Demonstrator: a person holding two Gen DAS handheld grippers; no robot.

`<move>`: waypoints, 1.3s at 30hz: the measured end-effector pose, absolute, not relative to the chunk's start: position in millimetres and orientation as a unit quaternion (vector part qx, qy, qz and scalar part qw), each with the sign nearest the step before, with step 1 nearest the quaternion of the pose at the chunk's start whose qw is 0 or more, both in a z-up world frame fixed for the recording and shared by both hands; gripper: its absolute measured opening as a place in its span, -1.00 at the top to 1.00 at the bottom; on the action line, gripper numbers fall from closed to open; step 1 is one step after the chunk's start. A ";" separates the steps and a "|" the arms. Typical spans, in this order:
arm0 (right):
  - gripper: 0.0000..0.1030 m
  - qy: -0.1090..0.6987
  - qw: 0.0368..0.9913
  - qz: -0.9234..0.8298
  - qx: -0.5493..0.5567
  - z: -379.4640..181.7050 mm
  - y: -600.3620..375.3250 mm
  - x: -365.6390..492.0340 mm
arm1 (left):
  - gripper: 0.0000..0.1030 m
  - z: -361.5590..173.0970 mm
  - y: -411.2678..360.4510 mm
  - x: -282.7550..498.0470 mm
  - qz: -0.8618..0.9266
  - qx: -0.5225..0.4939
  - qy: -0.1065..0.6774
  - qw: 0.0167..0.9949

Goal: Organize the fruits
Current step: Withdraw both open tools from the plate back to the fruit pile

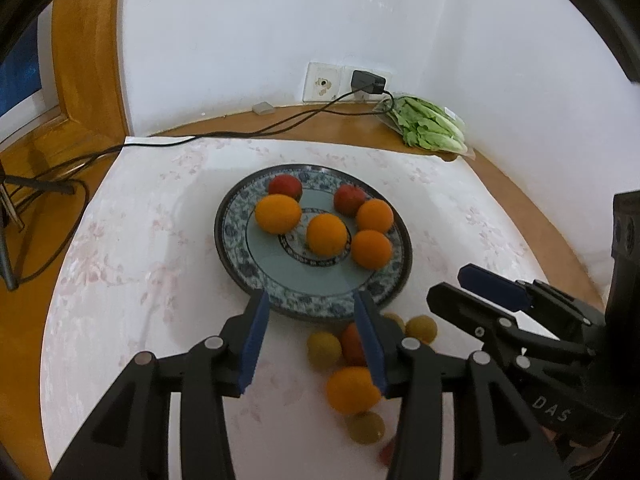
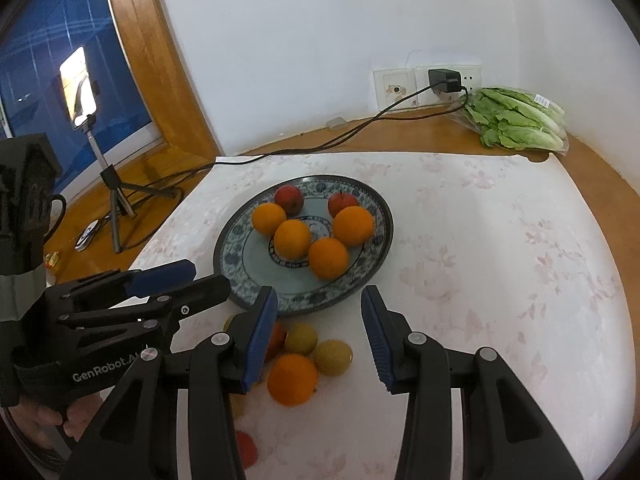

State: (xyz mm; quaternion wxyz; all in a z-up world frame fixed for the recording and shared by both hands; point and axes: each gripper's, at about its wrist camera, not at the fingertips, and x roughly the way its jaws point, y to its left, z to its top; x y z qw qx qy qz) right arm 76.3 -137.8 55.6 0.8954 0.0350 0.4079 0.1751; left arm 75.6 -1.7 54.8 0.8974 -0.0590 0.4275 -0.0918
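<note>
A blue-patterned plate (image 1: 304, 300) (image 2: 240, 240) on the white cloth holds several oranges (image 1: 326, 234) (image 2: 292, 239) and two red apples (image 1: 285, 185) (image 2: 289, 197). Loose fruit lies in front of the plate: an orange (image 1: 350, 390) (image 2: 292, 378), yellow-green fruits (image 1: 323, 349) (image 2: 332, 357) and a red fruit (image 1: 351, 344). My left gripper (image 1: 310, 340) is open and empty, above the cloth left of the loose fruit; it also shows in the right wrist view (image 2: 192, 276). My right gripper (image 2: 320, 340) is open and empty over the loose fruit, and also shows in the left wrist view (image 1: 460, 284).
A bag of lettuce (image 1: 430, 128) (image 2: 516, 122) lies at the back right by the wall. A charger (image 1: 368, 82) is plugged into the wall socket, and its cable runs across the wooden table. A phone on a tripod (image 2: 80, 88) stands at the left.
</note>
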 end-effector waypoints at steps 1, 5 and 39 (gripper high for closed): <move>0.13 0.408 0.895 0.175 0.036 55.9 -138.6 73.3 | 0.10 54.6 -1.8 73.8 -0.092 -0.059 0.429 0.897; 0.13 0.412 0.895 0.167 0.039 56.4 -142.8 63.9 | 0.10 52.1 -3.6 65.0 -0.095 -0.063 0.435 0.893; 0.13 0.432 0.887 0.144 0.075 43.4 -173.5 32.9 | 0.10 22.4 -31.6 44.8 -0.117 -0.052 0.481 0.868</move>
